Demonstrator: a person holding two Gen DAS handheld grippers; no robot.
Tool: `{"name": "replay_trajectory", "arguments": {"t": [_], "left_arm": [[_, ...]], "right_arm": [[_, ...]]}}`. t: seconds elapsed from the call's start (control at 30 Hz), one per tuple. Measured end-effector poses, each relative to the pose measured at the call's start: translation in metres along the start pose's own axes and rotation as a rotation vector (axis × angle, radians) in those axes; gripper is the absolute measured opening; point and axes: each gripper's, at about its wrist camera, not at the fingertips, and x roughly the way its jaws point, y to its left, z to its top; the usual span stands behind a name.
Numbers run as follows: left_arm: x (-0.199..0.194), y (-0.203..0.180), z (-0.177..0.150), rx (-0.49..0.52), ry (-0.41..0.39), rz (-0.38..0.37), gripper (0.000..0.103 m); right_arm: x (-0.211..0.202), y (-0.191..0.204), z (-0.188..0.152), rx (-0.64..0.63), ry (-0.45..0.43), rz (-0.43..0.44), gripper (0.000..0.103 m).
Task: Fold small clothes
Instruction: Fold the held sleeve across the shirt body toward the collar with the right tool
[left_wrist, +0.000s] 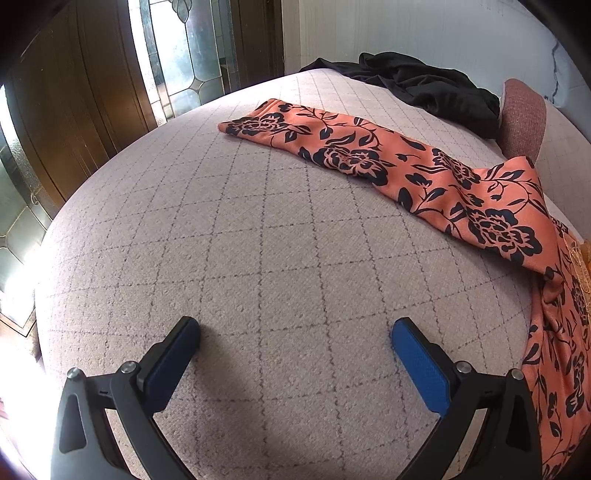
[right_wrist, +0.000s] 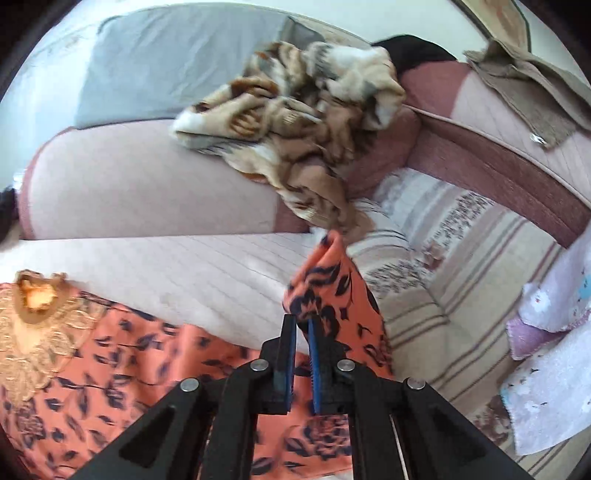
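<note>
Fingers of the left gripper stand wide apart with nothing between them, hovering over a bare stretch of the quilted mattress near its front edge, the blue pads facing each other across the gap. Ahead and to the right of them lies the orange dress, printed with dark flowers; one sleeve stretches flat across the mattress toward the far left, while the rest of the garment runs down along the right edge. At the far edge of the mattress a black garment sits crumpled, just beside a reddish cushion at the far right corner. Wooden doors with leaded glass panels stand beyond the left side. Seen from the right wrist, the right gripper has its fingers drawn narrow and pinches a fold of the same orange dress, which rises in a peak above the fingertips; the view is somewhat blurred. The body of the dress spreads under and to the left of this gripper, with a gold lace collar at the left. Beyond it a brown patterned blanket lies heaped on the pink sofa back, a grey pillow behind it, and a striped cover runs to the right, where pale towels lie.
</note>
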Motion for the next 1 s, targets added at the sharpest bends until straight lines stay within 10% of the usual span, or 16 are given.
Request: {"name": "replay_trajectory", "arguments": {"t": [0.27,0.43,0.47,0.5,0.57,0.73,1.0], "left_arm": [[-0.001,-0.001,-0.001,-0.003,-0.008,0.008,0.103],[-0.001,0.000,-0.001,-0.003,-0.009,0.000,0.103],[-0.001,0.001,-0.001,-0.002,-0.008,-0.005,0.103],[-0.001,0.001,-0.001,-0.002,-0.008,-0.006,0.103],[0.000,0.000,-0.001,0.001,-0.010,0.002,0.103],[-0.001,-0.002,-0.002,0.003,-0.014,0.009,0.103],[-0.002,-0.004,-0.004,0.007,-0.022,0.027,0.103]], "right_arm": [[-0.108,0.179,0.031,-0.038,-0.185,0.474,0.006],[-0.116,0.277,-0.007,-0.050,-0.035,0.724,0.009],[-0.106,0.283,-0.019,-0.023,0.027,0.753,0.024],[-0.094,0.280,-0.031,0.022,0.078,0.779,0.067],[-0.067,0.251,-0.050,0.137,0.154,0.785,0.103],[-0.018,0.124,-0.064,0.133,0.158,0.429,0.102],[0.093,-0.081,-0.125,0.985,0.323,0.548,0.102]]}}
